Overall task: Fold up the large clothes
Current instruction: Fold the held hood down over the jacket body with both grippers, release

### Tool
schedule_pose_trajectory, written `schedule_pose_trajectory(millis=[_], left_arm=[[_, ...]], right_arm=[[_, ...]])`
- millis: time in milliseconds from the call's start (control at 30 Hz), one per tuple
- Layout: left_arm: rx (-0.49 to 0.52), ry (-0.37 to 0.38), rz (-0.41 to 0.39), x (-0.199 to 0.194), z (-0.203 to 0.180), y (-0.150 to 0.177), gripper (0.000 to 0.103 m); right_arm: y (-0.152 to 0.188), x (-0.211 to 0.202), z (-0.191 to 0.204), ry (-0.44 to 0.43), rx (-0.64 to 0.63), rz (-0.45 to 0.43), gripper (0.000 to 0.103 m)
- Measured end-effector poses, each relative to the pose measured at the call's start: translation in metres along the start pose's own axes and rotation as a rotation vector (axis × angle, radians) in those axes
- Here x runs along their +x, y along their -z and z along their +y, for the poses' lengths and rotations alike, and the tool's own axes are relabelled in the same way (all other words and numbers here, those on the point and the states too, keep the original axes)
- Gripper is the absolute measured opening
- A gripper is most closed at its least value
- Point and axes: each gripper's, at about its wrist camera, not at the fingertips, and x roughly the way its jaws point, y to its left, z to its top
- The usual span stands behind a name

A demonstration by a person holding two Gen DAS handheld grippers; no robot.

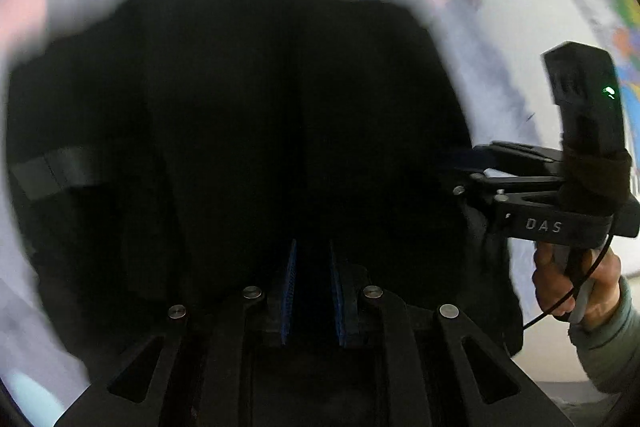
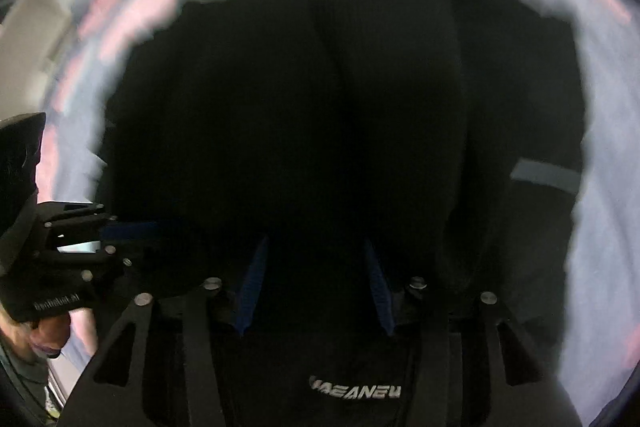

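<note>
Black garment (image 1: pixel 248 115) spread over pale sheet (image 1: pixel 472 39), pink-patterned. Soft, limp, bulky; likely sags unless held at edge or corners. Left gripper (image 1: pixel 312 291) clamped on dark fabric. Right gripper (image 2: pixel 316 283) jaws parted, cloth between pads, apparently no pressure. Grey stripe (image 2: pixel 544 175) near garment's side edge.

Left gripper (image 1: pixel 313 291): we see black linkage arms, round silver pins, blue ribbed pads
Right gripper (image 2: pixel 316 287): we see the same black frame and blue pads; its side reads "DAS", with a green light on an upright black module
Cable (image 1: pixel 576 291): thin, black, looping below the handle
Sleeve (image 1: pixel 612 343): pale grey-green, ribbed cuff
</note>
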Motion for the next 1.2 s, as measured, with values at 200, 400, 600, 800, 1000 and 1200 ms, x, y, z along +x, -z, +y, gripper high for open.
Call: schedule_pose_trajectory(millis=[200, 400, 600, 800, 1000, 1200], left_arm=[[-0.155, 0.138, -0.093, 0.015, 0.031, 0.020, 0.016], [-0.024, 0.074, -0.190, -0.030, -0.007, 0.038, 0.016], [-0.037, 0.008, -0.118, -0.008, -0.010, 0.039, 0.029], [-0.208, 0.044, -0.038, 0.016, 0.014, 0.023, 0.025], [-0.079, -0.066, -0.159, -0.047, -0.026, 0.067, 0.024], [-0.129, -0.101, -0.206, -0.093, -0.037, 0.151, 0.025]], right_arm=[[0.007, 0.010, -0.002, 0.029, 0.006, -0.057, 0.049], [0.030, -0.044, 0.017, 0.018, -0.074, -0.172, 0.051], [0.038, -0.003, 0.022, 0.121, -0.067, -0.091, 0.050], [0.038, 0.000, 0.020, 0.129, -0.039, -0.076, 0.051], [0.068, -0.059, 0.016, 0.070, -0.012, -0.125, 0.052], [0.133, -0.101, -0.001, 0.080, 0.035, -0.140, 0.052]])
